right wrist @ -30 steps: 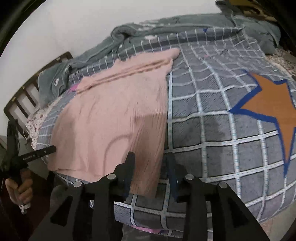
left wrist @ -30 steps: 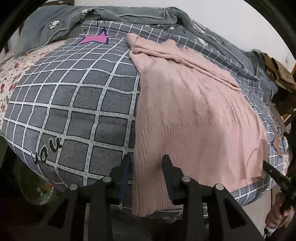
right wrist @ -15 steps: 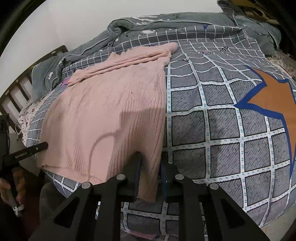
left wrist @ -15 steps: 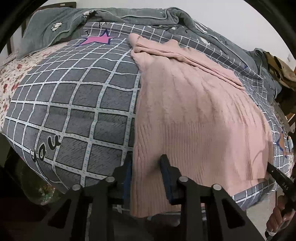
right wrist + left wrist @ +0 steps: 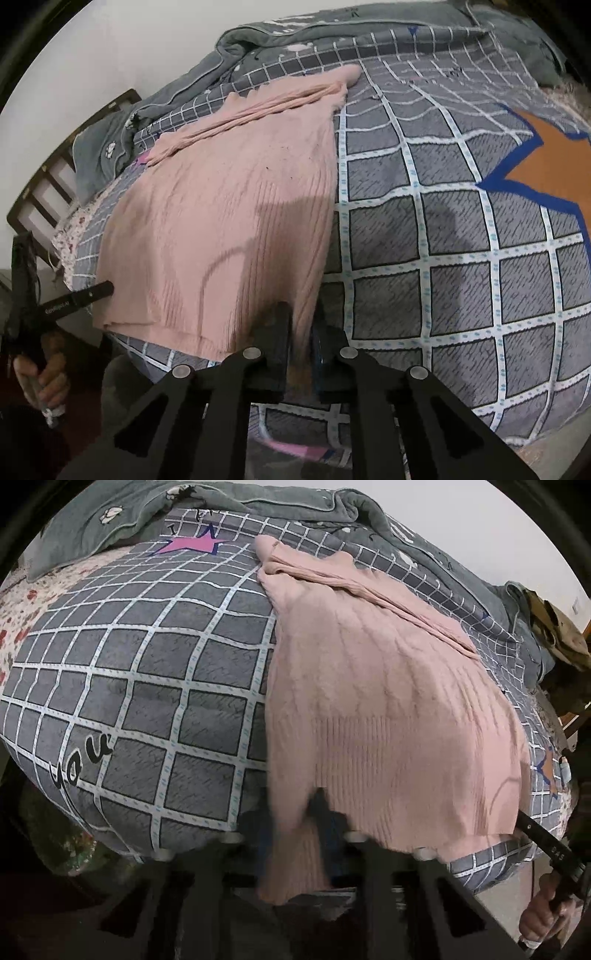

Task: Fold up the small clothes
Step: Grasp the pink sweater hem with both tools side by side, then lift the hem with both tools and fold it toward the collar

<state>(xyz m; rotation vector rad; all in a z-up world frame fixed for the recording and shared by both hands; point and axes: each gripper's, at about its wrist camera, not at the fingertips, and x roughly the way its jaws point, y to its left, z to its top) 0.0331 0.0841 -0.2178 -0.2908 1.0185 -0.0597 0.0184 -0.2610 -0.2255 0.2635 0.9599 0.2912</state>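
A pink knitted sweater lies flat on the grey checked bed cover, with its ribbed hem hanging over the near edge. In the left wrist view my left gripper is closing on the hem's left corner, and the knit is bunched between its jaws. In the right wrist view my right gripper is shut on the sweater at the hem's right corner. Each view also shows the other gripper's fingertip at the hem, with a hand on its handle.
A rumpled grey blanket lies along the far side of the bed. The cover bears an orange star and a pink star. A wooden slatted bed end stands at the left. A brown bag sits at the right.
Both grippers have shut on the sweater's hem corners, the right one first. The hem has bunched and lifted at both jaws. Neither hand has shifted.
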